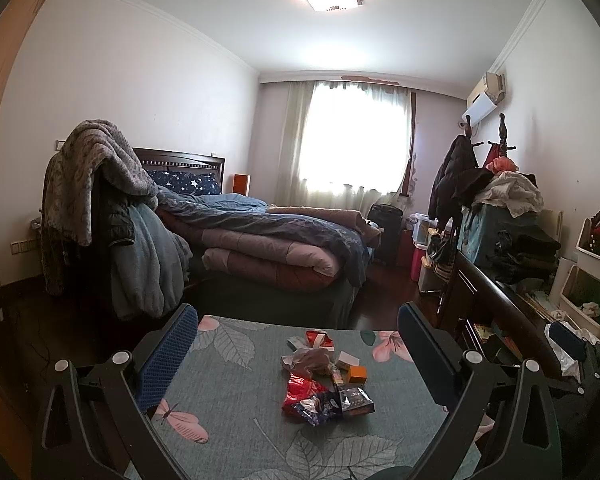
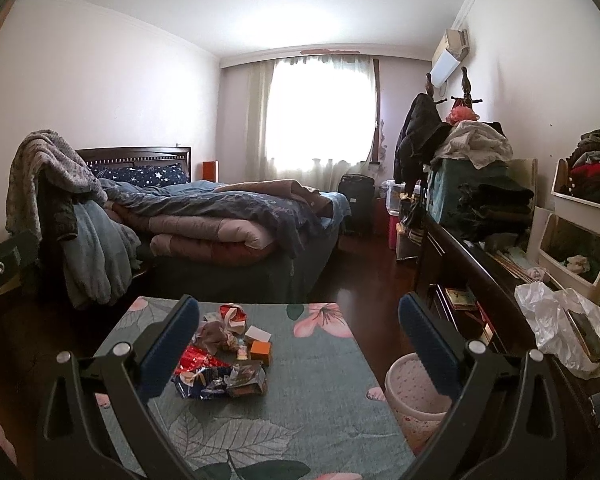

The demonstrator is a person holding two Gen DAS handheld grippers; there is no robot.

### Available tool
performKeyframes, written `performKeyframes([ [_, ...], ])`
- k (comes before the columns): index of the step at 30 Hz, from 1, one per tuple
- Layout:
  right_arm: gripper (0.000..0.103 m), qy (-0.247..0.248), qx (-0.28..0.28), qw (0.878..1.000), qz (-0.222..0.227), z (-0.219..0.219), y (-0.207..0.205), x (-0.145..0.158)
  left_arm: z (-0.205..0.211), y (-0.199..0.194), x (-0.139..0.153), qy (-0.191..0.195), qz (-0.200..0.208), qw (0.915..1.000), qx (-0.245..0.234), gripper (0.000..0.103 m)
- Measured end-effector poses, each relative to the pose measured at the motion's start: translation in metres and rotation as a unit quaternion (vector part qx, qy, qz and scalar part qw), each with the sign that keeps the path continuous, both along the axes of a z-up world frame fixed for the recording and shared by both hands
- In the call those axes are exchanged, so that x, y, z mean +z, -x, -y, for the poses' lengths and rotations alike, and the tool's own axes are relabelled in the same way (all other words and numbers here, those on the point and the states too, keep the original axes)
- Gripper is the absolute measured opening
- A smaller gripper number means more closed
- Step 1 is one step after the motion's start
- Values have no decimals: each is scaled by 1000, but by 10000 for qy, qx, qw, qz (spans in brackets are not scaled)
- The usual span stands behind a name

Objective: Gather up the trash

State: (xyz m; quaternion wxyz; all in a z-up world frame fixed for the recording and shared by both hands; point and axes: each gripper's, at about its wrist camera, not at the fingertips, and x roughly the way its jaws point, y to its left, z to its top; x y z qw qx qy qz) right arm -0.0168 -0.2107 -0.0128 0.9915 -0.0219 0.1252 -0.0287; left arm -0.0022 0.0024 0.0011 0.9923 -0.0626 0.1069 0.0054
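A pile of trash (image 1: 326,376) lies on a small table with a grey-green floral cloth (image 1: 236,396): crumpled red and blue foil wrappers, a small orange box (image 1: 357,374), a white box and crumpled paper. The pile also shows in the right wrist view (image 2: 226,356). My left gripper (image 1: 298,356) is open and empty, held above the table's near side with the pile between its fingers in view. My right gripper (image 2: 300,348) is open and empty, the pile next to its left finger (image 2: 168,354). A pink perforated waste bin (image 2: 414,392) stands on the floor right of the table (image 2: 320,400).
A bed (image 1: 268,232) piled with quilts stands beyond the table. A chair draped with blankets (image 1: 100,208) is at the left. A dark dresser (image 2: 476,280) with clothes, storage bins and a white plastic bag (image 2: 556,320) runs along the right wall. Dark wood floor lies between.
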Motion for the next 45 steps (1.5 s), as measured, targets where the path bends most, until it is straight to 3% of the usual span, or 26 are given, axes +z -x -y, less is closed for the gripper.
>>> performKeyframes([
  [9, 100, 28, 20, 10000, -47, -1, -2, -2, 2, 4, 6, 3, -28, 10000, -6, 99],
  [21, 100, 58, 53, 9999, -99, 0, -4, -5, 4, -8, -19, 46, -101, 9999, -8, 99],
  [45, 100, 55, 25, 9996, -288, 3, -21, -13, 15, -21, -25, 63, -262, 9996, -87, 99],
])
